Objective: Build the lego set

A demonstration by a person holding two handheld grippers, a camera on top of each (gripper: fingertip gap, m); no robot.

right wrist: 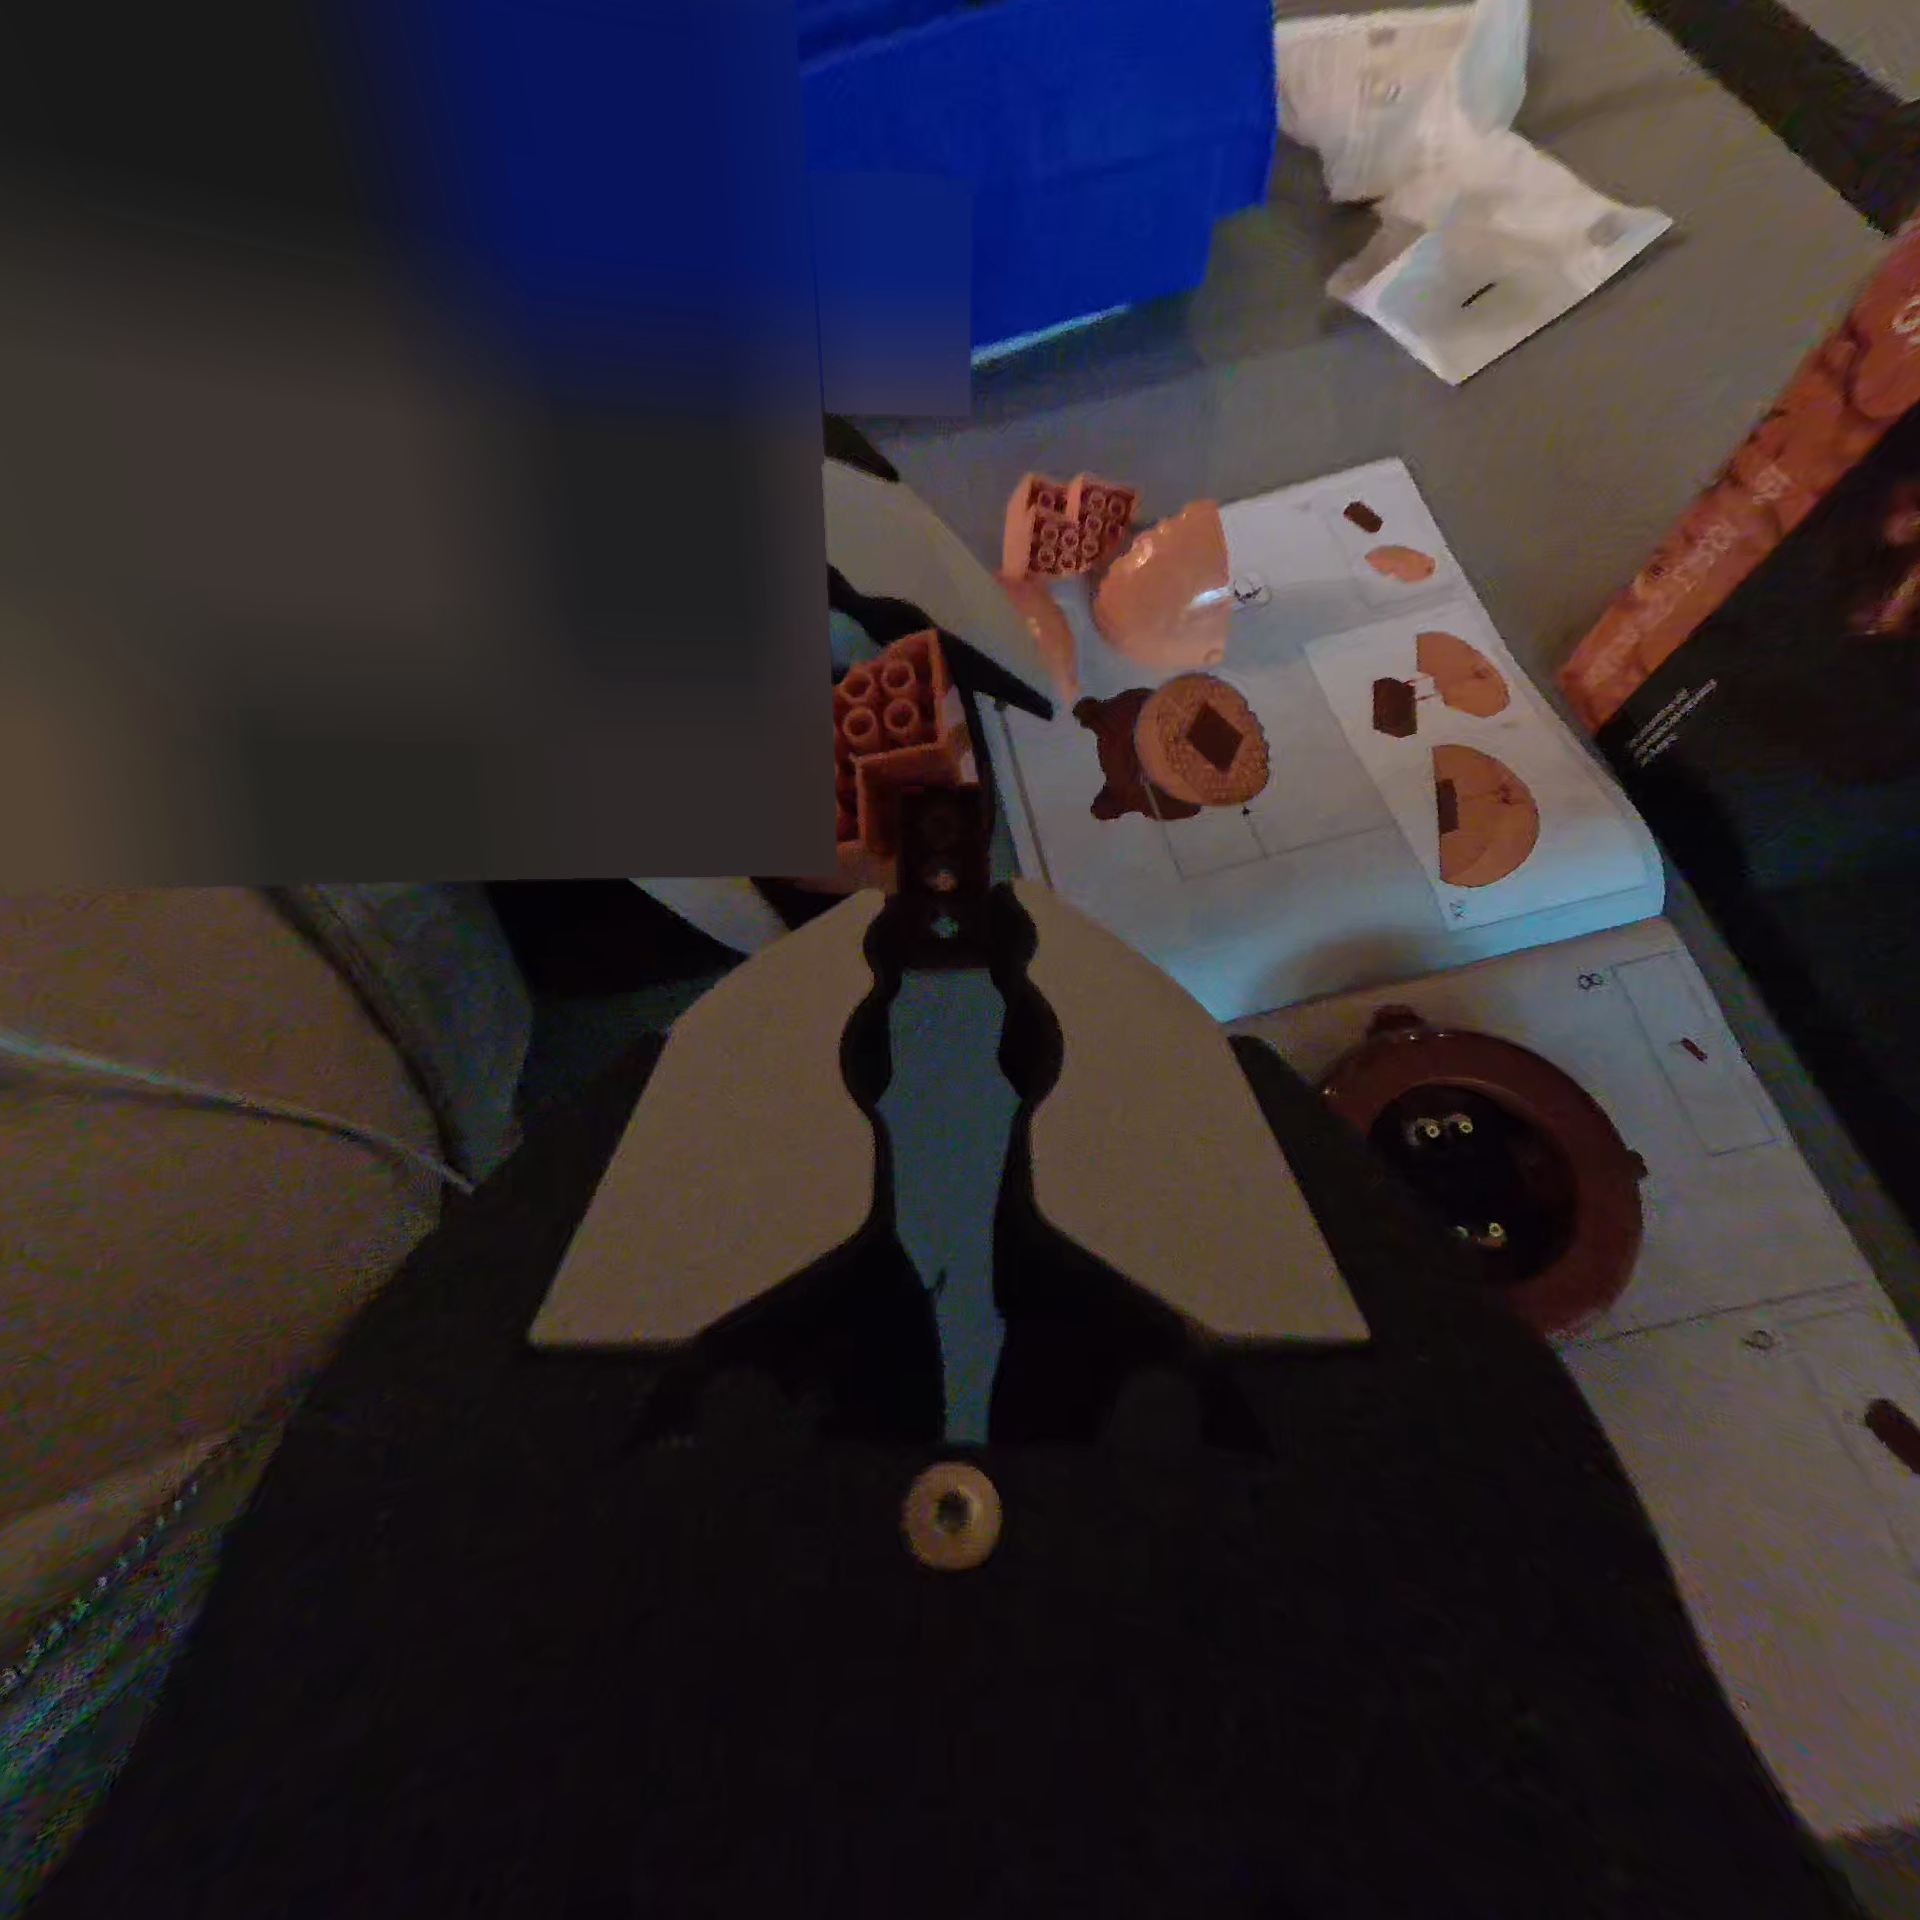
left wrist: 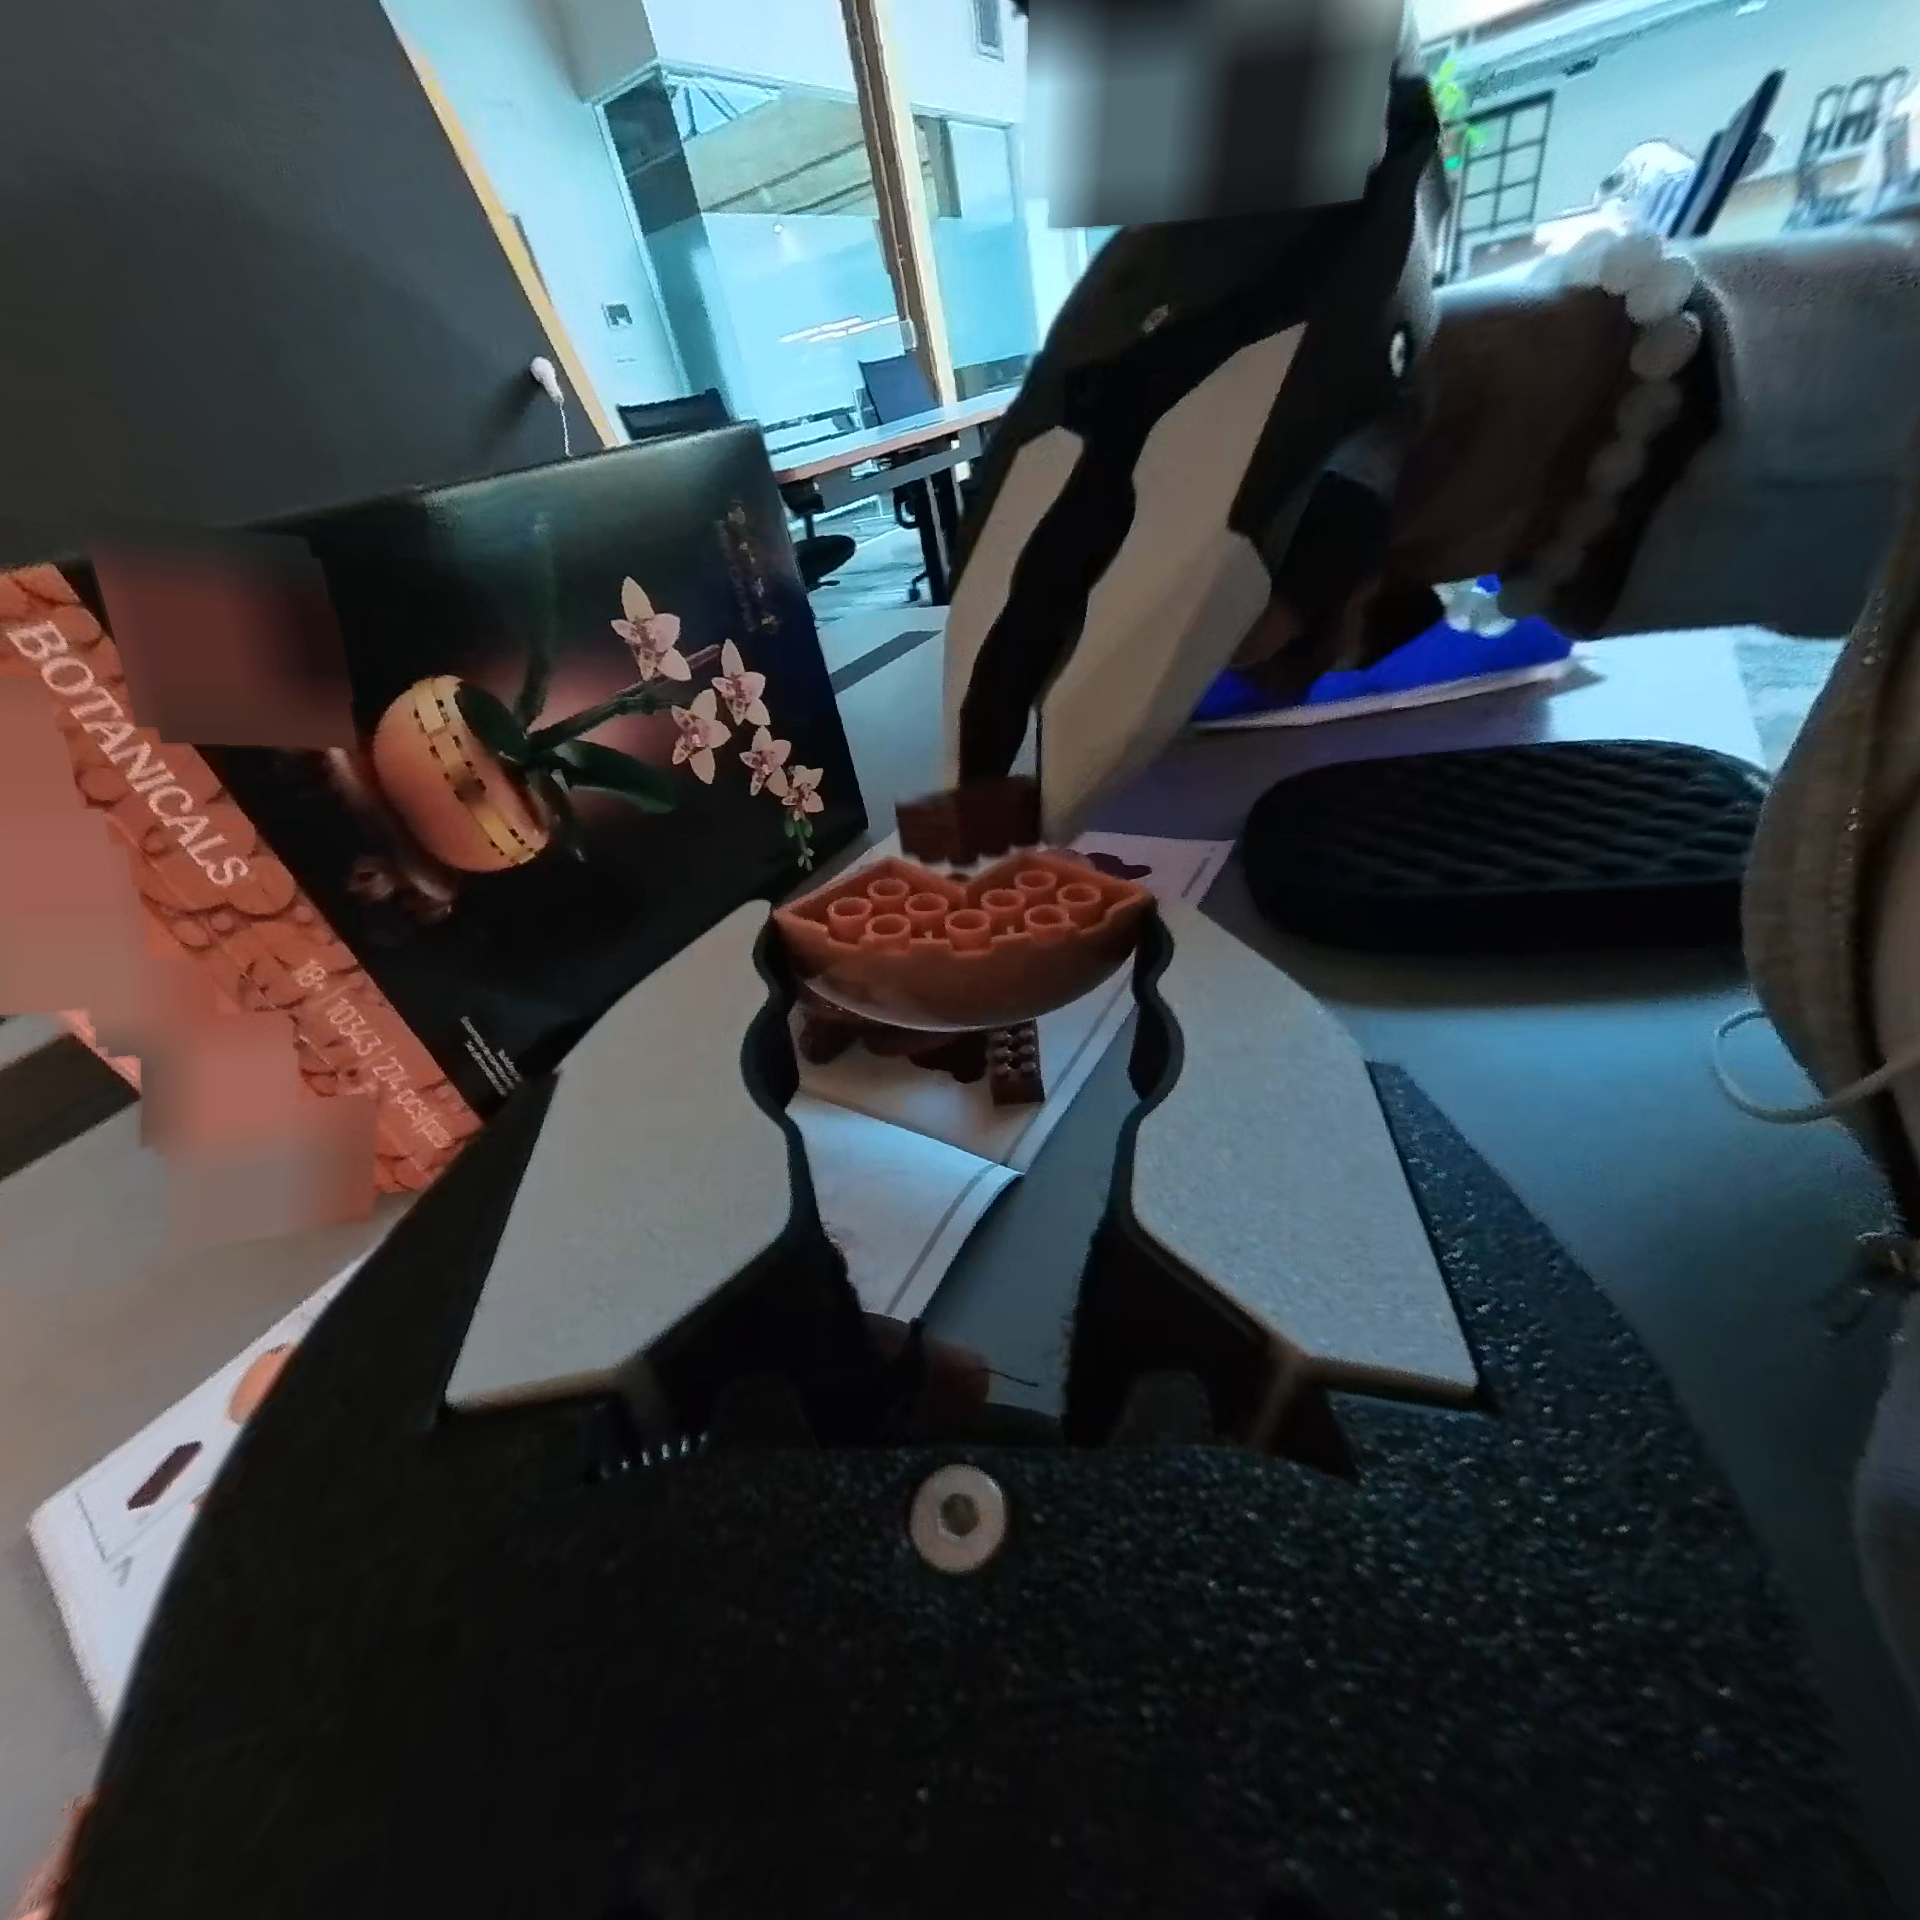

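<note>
Left gripper [left wrist: 961, 966]: its fingers [left wrist: 1153, 997] are pressed on the two ends of a salmon curved brick piece [left wrist: 961, 940], held hollow side up, tubes showing. Right gripper [left wrist: 1003, 821], reaching down from 12 o'clock in the left wrist view: its fingers [right wrist: 1013, 935] are pinched on a small dark brown brick [right wrist: 940, 862], poised just over the notch in the salmon piece's far edge; contact between the two cannot be told.

Below the left fingers a dark brown brick cluster [left wrist: 935, 1049] is seen on an open instruction booklet [left wrist: 935, 1174], spread on a grey counter [left wrist: 1558, 1091]. At 9 o'clock a dark product box [left wrist: 582, 748] with an orchid picture is stood upright; at 3 o'clock a black ribbed pad [left wrist: 1507, 842] is laid flat. A glass-walled office room [left wrist: 810, 281] with desks is visible behind.

In the right wrist view, loose salmon pieces [right wrist: 1070, 520] are scattered at 1 o'clock on the booklet, a brown ring-shaped piece [right wrist: 1486, 1153] at 3 o'clock, a blue bin [right wrist: 1039, 156] at 12 o'clock and white bags [right wrist: 1455, 177] farther off at 1 o'clock. A beige sleeve [right wrist: 208, 1091] is seen at 9 o'clock.
</note>
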